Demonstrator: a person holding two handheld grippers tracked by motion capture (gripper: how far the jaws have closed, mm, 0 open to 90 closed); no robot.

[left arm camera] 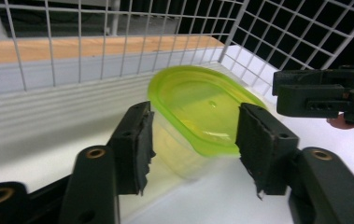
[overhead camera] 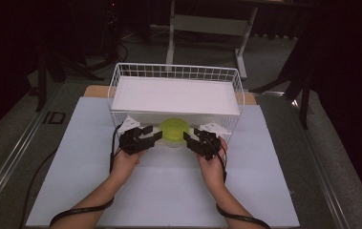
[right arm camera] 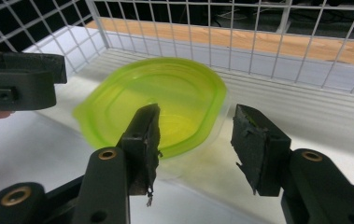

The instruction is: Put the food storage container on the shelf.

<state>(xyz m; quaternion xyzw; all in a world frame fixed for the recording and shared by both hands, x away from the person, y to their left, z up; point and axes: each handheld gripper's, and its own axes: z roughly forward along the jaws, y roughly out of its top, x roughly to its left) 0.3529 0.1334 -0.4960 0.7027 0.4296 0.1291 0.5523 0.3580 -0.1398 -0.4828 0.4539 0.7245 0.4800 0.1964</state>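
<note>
A clear tub with a yellow-green lid (overhead camera: pixel 174 129) stands upright on a white surface at the near side of a white wire basket (overhead camera: pixel 178 67). My left gripper (overhead camera: pixel 152 134) is at the tub's left and my right gripper (overhead camera: pixel 191 136) at its right, both pointing inward. In the left gripper view the tub (left arm camera: pixel 198 107) sits between my open jaws (left arm camera: pixel 194 116), and the pads (left arm camera: pixel 258 140) flank it without clearly pressing. In the right gripper view the tub (right arm camera: pixel 165 98) lies between open jaws (right arm camera: pixel 197 114), with a gap at the right pad (right arm camera: pixel 254 140).
The basket's wire walls (left arm camera: pixel 277 42) rise behind and beside the tub. A white slab (overhead camera: pixel 176 95) lies in the basket. The basket rests on a large white board (overhead camera: pixel 169 191). A desk frame (overhead camera: pixel 207 24) stands on the dark floor beyond. Cables trail from both wrists.
</note>
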